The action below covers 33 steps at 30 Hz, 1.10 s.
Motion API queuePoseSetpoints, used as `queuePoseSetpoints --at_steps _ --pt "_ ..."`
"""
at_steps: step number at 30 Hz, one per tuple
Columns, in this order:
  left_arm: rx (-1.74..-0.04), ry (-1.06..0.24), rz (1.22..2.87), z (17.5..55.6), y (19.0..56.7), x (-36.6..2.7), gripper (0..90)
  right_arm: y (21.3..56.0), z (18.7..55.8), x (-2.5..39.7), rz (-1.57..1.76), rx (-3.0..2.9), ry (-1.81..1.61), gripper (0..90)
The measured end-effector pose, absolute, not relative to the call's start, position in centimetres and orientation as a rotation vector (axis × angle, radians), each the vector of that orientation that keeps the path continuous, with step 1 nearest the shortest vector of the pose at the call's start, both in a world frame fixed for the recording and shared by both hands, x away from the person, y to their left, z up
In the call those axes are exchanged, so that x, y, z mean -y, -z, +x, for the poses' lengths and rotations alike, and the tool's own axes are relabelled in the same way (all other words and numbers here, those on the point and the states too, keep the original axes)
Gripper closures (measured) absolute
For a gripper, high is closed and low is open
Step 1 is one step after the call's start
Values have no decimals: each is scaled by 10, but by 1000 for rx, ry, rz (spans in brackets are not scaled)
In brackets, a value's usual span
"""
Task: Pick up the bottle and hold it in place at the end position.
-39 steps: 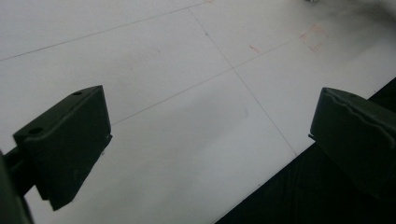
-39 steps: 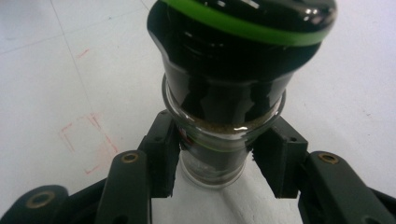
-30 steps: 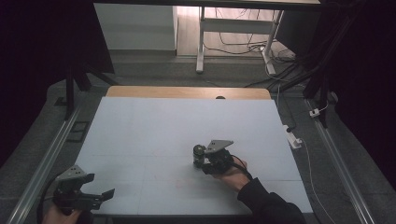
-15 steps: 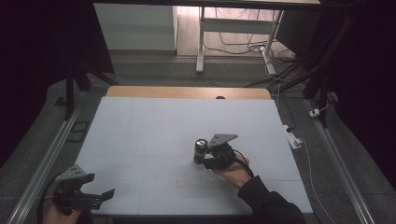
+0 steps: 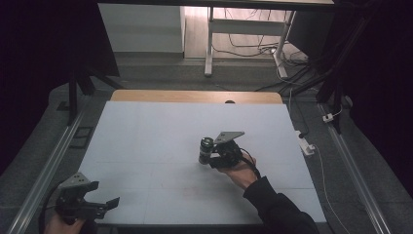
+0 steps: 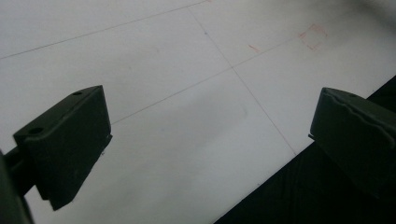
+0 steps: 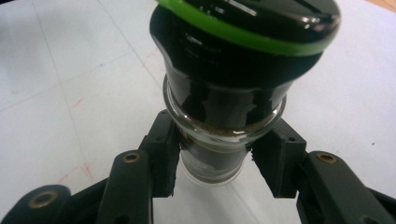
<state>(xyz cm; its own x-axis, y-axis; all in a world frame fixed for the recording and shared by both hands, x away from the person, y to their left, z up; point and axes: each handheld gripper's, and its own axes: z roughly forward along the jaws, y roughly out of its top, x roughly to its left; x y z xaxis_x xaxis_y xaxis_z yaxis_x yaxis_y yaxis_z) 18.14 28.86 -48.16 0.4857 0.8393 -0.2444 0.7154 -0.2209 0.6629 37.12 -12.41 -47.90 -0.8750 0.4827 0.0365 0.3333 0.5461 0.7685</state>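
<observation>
A small glass jar (image 5: 206,149) with a black cap and a green ring stands out from my right gripper (image 5: 217,155) near the middle of the white table sheet (image 5: 156,126). In the right gripper view both black jaws press on the glass neck of the jar (image 7: 243,56), just under the cap, so the right gripper (image 7: 212,161) is shut on it. At the sheet's near left corner, a hand holds my left gripper (image 5: 104,194). The left gripper (image 6: 210,126) is open wide, with bare sheet between its jaws.
A wooden strip (image 5: 195,96) borders the sheet's far edge. Metal rails (image 5: 53,156) run along both sides of the table. A white plug block (image 5: 307,146) and its cable lie off the right edge. Thin lines and a red square mark (image 6: 314,36) are drawn on the sheet.
My right gripper has shifted a little away from the person with the jar in it, and the jar now stands higher. The left gripper has stayed put.
</observation>
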Motion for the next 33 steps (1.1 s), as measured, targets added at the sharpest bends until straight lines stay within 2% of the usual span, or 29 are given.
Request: queuePoseSetpoints --at_steps 33 --pt "-1283 -198 1988 182 482 -289 0 490 423 90 660 -2576 -1148 529"
